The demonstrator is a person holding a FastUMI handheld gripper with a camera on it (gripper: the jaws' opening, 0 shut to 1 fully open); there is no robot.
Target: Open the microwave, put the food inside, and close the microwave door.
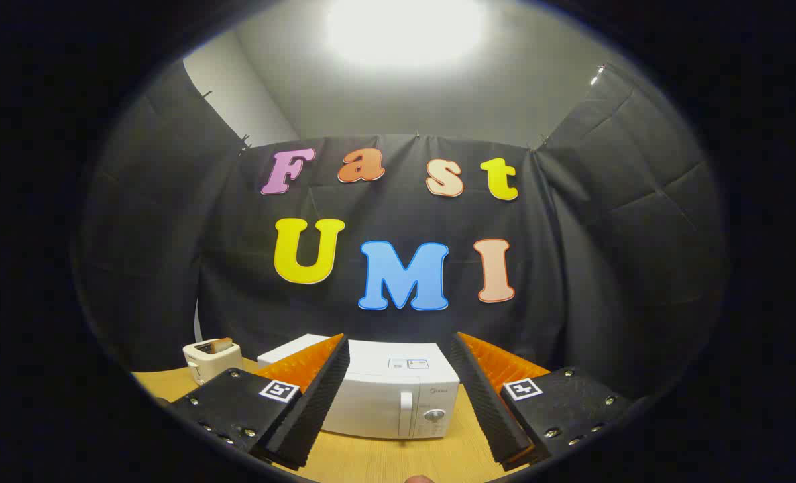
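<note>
A white microwave (pixel 387 396) stands on the wooden table (pixel 384 459), straight ahead of my fingers and seen between them. Its door is closed, with a vertical handle (pixel 406 410) and a round dial (pixel 434 416) at its right side. My gripper (pixel 401 352) is open, held above the table at some distance from the microwave, with nothing between its fingers. The food is not something I can pick out.
A small white toaster (pixel 211 359) with a slice of bread in its slot stands on the table to the left of the microwave. Black cloth walls close the booth behind and on both sides. A bright lamp shines overhead.
</note>
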